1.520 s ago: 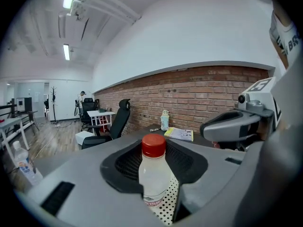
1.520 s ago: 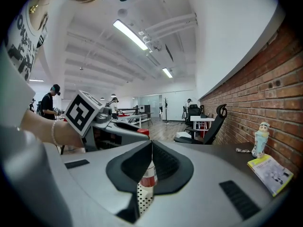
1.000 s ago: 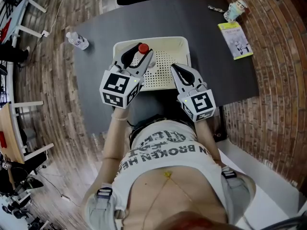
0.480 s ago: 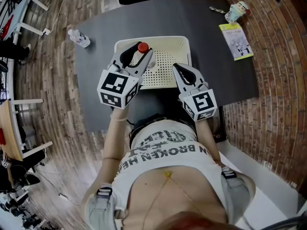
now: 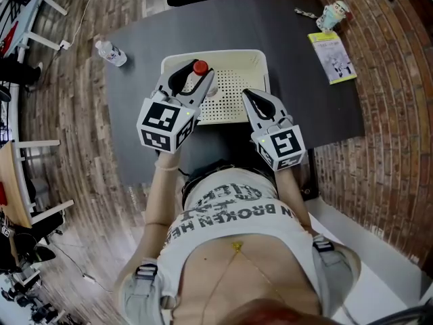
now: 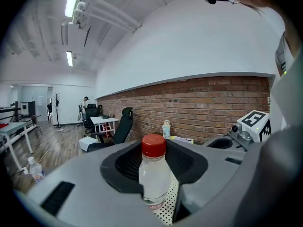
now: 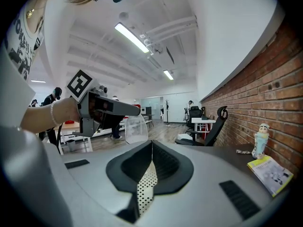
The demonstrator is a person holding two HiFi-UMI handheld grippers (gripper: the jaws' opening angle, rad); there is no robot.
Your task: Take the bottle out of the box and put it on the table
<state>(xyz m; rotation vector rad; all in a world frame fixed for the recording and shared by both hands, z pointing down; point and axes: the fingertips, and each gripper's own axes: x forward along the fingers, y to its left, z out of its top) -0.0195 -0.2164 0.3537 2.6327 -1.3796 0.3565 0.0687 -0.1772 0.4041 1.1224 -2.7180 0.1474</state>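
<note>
Head view: the dark table [image 5: 298, 59] carries a cream perforated box [image 5: 252, 55] at the middle of its near edge. The left gripper [image 5: 193, 77] reaches over the box's left half, and its jaws are clamped on the clear body of the red-capped bottle [image 6: 153, 174]. The bottle stands upright between the pads, its cap above them, over the box's perforated floor and toward the far left corner. I cannot tell whether its base clears the rim. The right gripper [image 5: 249, 96] holds over the box's near right corner, with its jaws together and nothing between them. A yellow booklet [image 5: 331, 56] lies near the table's far right corner, with a small figurine [image 5: 331, 13] beyond it. A second bottle [image 5: 109, 53] lies on the wooden floor just off the table's far left corner.
</note>
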